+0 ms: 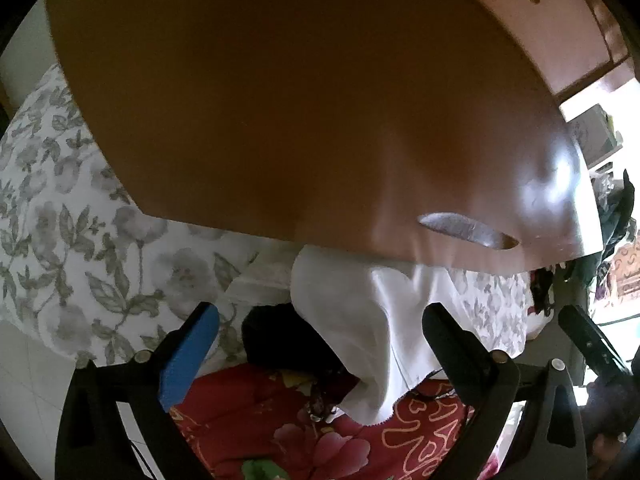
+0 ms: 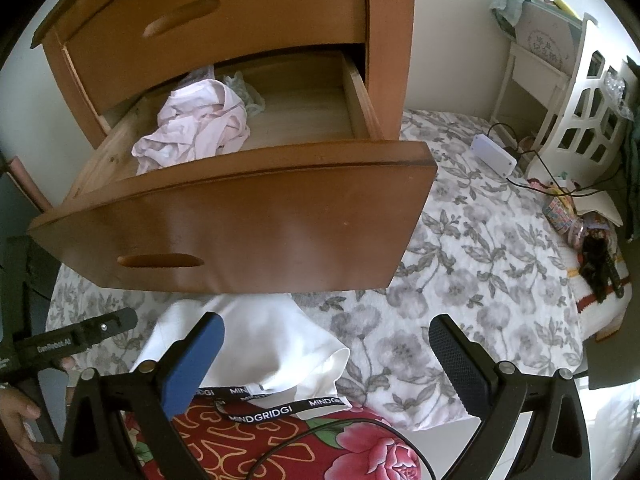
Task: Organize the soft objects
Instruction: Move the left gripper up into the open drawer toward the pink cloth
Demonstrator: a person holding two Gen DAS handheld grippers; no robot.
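Lying crumpled below the drawer front (image 2: pixel 248 232), white cloth (image 2: pixel 256 340) between both gaping hand-held grippers.

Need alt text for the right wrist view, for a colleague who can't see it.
An open wooden drawer holds a crumpled pale pink garment at its left side. Below its front, a white folded cloth lies on the grey floral bedsheet. The right gripper is open and holds nothing.
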